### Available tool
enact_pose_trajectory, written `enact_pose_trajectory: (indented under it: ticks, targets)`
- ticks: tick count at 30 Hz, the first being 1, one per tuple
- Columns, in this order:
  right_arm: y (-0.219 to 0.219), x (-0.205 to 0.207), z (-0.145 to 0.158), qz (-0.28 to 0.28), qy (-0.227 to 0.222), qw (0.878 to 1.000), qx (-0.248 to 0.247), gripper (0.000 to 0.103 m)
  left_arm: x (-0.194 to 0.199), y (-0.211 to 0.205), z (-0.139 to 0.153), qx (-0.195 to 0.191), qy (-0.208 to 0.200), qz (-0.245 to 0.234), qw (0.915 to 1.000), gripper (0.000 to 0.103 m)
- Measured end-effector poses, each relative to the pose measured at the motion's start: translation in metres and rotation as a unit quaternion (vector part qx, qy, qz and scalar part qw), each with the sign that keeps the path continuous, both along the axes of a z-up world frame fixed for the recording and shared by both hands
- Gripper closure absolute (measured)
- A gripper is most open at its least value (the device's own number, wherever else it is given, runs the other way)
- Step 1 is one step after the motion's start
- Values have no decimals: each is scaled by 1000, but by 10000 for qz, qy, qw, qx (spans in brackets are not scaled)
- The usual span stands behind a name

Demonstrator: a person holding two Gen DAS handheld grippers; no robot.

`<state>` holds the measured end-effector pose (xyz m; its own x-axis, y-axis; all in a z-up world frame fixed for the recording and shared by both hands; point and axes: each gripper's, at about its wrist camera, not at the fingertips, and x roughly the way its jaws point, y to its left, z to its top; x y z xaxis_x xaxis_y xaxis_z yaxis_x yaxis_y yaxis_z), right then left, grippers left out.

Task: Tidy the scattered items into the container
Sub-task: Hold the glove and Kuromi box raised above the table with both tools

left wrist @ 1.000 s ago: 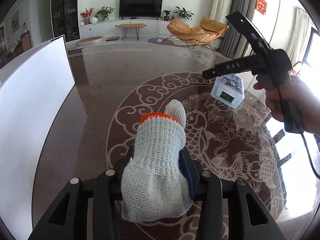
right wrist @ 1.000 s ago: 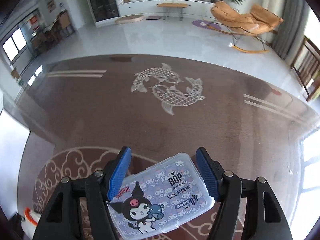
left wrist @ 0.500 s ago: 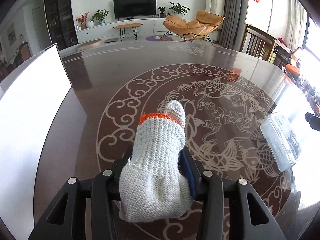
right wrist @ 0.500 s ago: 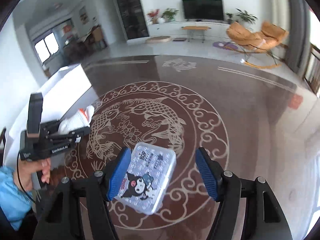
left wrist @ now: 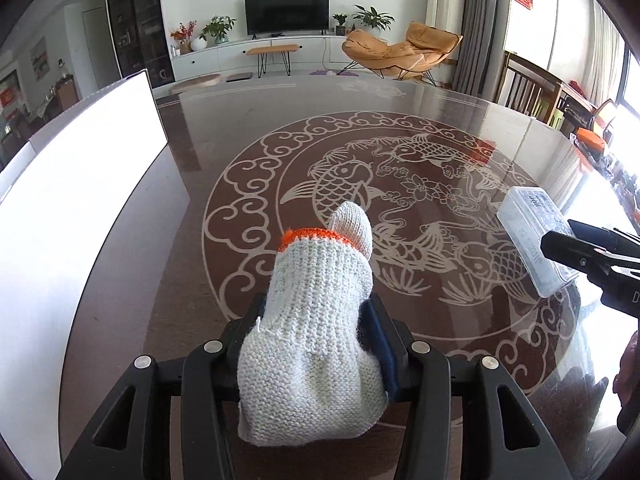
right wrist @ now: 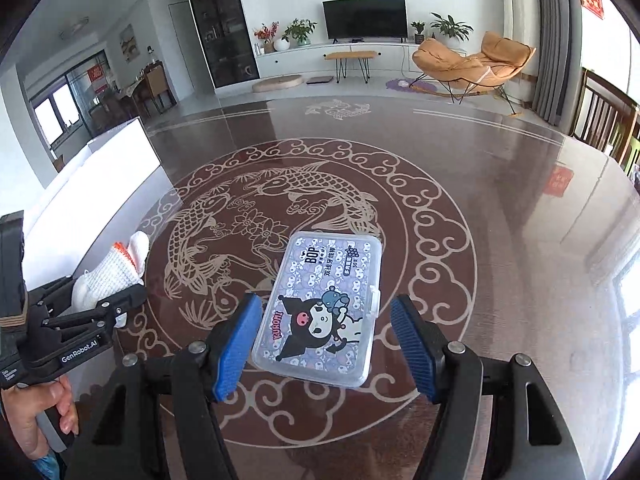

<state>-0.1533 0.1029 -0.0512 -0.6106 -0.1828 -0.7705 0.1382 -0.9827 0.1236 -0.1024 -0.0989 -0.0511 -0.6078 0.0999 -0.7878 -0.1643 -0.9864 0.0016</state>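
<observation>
Left tool [left wrist: 316,320] grips a white knit glove [left wrist: 316,320] with an orange cuff band; the blue pads press into the knit on both sides, though the jaws are easing apart at this moment. The glove stands up out of the jaws, thumb tip pointing away from the camera, above the dark glossy counter [left wrist: 400,120] with its pale fish-and-cloud pattern. Right tool [right wrist: 326,340] is spread wide around a clear plastic floss-pick box [right wrist: 320,308] with a cartoon label; the left pad [right wrist: 236,344] sits against or just beside the box edge, the right pad stands clear of it with a visible gap, so the box is not clamped. Cannot tell whether the box rests on the counter or on the left pad. White container [left wrist: 72,216] stands at the counter's left side, just beside the glove in the right wrist view. A hand [right wrist: 40,420] holds the left tool's handle.
</observation>
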Motion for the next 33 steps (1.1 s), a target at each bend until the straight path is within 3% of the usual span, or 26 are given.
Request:
enact_pose_trajectory:
  ticks: [3,5,9,33]
  targets:
    - [-7,-9,-15,2,-247,9997,6,34,-1,-1,0,41,-47,-56,10000,44]
    - [-11,-12,-18,8,-116,9997,198,34,-6,1,-5,-99,-245,-35,9996,1]
    - [-20,-14,-26,57,-25,9978,656,33,-11,-4,-7,-41,-348,77,9994,0]
    - [-19,-15,-30,41,-34,9980,633,33,-7,-5,-8,-47,-346,57,9994,0]
